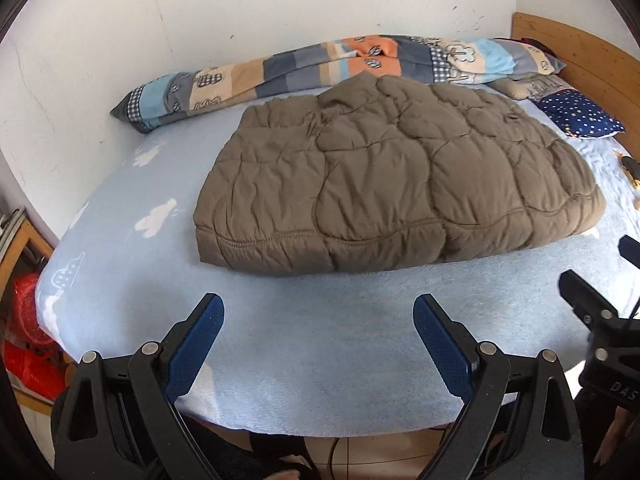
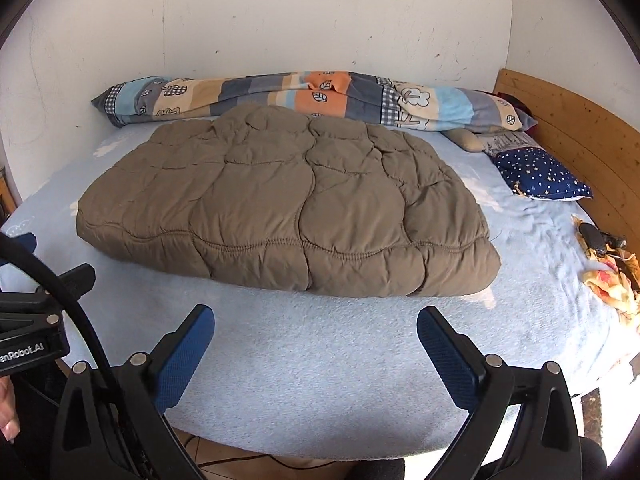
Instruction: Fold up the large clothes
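Looks pretty much done here: the brown quilted jacket [image 1: 396, 176] lies folded into a neat puffy rectangle mid-bed [image 1: 320, 360], while the left hand-held gripper [image 1: 319, 316] and right hand-held gripper [image 2: 316, 326] both hover near the bed's front edge, spread wide and empty.

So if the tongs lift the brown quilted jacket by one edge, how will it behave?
The brown quilted jacket looks puffy and soft, so it will probably droop and unfold. Its padding suggests it is light for its bulk. The smooth shell may slip.

Both wrist views face bed [image 1: 320, 340] from foot edge, near, overlapping.
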`<state>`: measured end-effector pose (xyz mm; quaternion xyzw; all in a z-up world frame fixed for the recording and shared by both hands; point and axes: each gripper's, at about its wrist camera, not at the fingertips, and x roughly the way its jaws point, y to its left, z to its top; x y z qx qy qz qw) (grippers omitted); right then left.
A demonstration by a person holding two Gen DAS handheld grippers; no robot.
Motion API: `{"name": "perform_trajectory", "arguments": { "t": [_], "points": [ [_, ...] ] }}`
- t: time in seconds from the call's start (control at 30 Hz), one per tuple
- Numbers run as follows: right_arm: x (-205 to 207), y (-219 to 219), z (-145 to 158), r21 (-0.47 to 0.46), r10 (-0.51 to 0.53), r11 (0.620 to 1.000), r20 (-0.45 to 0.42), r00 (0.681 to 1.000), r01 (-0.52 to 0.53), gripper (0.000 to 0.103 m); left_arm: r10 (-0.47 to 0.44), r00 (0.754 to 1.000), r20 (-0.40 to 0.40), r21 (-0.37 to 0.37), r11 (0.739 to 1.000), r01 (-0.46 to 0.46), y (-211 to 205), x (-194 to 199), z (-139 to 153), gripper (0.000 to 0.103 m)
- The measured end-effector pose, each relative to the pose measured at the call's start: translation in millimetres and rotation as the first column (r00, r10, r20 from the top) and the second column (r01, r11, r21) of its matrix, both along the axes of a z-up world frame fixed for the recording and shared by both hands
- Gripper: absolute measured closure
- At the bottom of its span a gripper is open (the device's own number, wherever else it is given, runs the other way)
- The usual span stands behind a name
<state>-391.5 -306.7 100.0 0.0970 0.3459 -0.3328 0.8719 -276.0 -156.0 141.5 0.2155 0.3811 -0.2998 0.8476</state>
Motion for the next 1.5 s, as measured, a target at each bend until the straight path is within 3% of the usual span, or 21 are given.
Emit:
{"name": "perform_trajectory", "arguments": {
  "t": [0.53,1.5],
  "points": [
    [12.4,1.6,-8.5,-0.002,0.028,1.000,-0.022,0.999,-0.028,0.000,0.037,0.998,-0.043,0.039,0.999,-0.035,-1.3,13.1,-15.7,0.007],
    [11.2,-0.9,-8.4,-0.001,0.028,1.000,-0.024,0.999,-0.028,0.000,0.024,0.999,-0.025,0.056,0.998,-0.022,-3.3,7.8,-14.9,0.007]
  ]
}}
